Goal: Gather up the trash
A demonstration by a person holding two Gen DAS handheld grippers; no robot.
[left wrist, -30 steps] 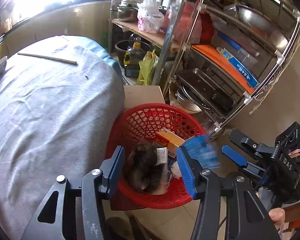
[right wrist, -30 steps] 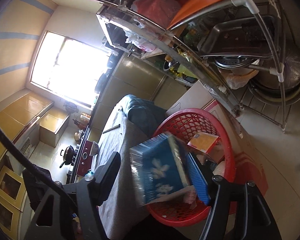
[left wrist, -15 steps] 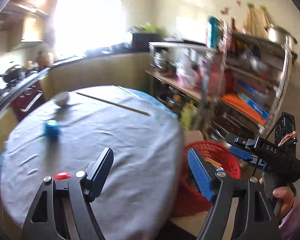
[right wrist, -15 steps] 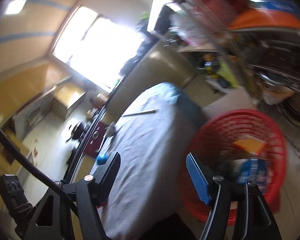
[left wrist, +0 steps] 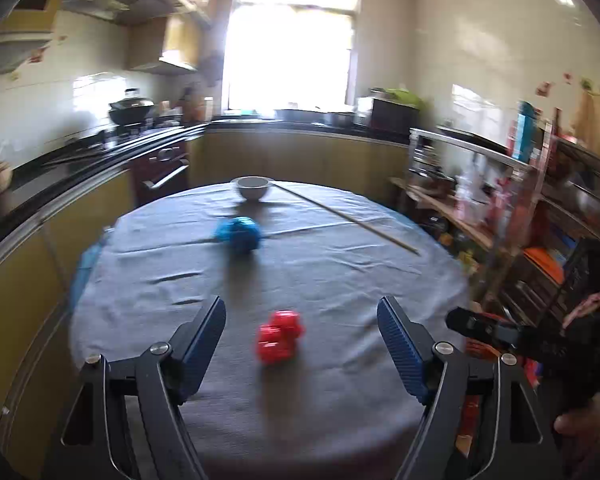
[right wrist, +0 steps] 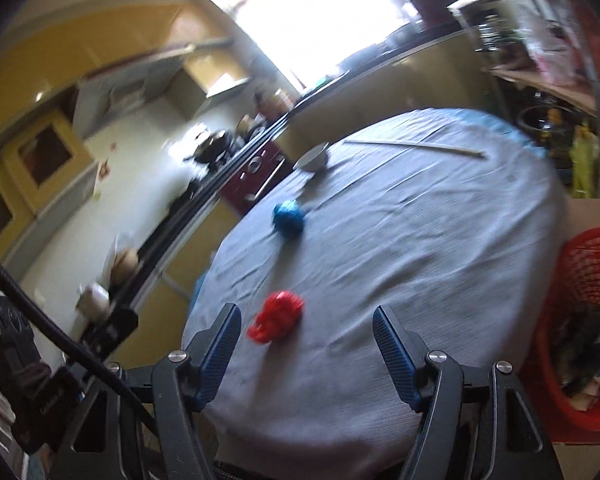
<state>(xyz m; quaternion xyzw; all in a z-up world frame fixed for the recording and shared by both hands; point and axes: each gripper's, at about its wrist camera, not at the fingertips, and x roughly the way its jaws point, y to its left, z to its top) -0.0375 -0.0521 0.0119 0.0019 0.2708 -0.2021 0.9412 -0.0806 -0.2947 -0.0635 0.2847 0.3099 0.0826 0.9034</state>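
Observation:
A crumpled red wad [left wrist: 279,336] lies on the grey-clothed round table [left wrist: 340,272], just ahead of my open, empty left gripper [left wrist: 302,334]. It also shows in the right wrist view [right wrist: 277,316], left of centre before my open, empty right gripper [right wrist: 306,338]. A crumpled blue wad [left wrist: 239,233] lies farther back, also seen in the right wrist view [right wrist: 288,218]. The red mesh trash basket [right wrist: 584,276] stands on the floor right of the table, holding dark and paper trash.
A white bowl [left wrist: 253,187] and a long thin stick [left wrist: 348,218] lie at the table's far side. A metal shelf rack [left wrist: 540,208] full of kitchenware stands to the right. Kitchen counters [left wrist: 80,168] run along the left and back.
Both grippers swung up and away from the basket to face the table. The blue packet that was falling from the right gripper now lies in the basket.

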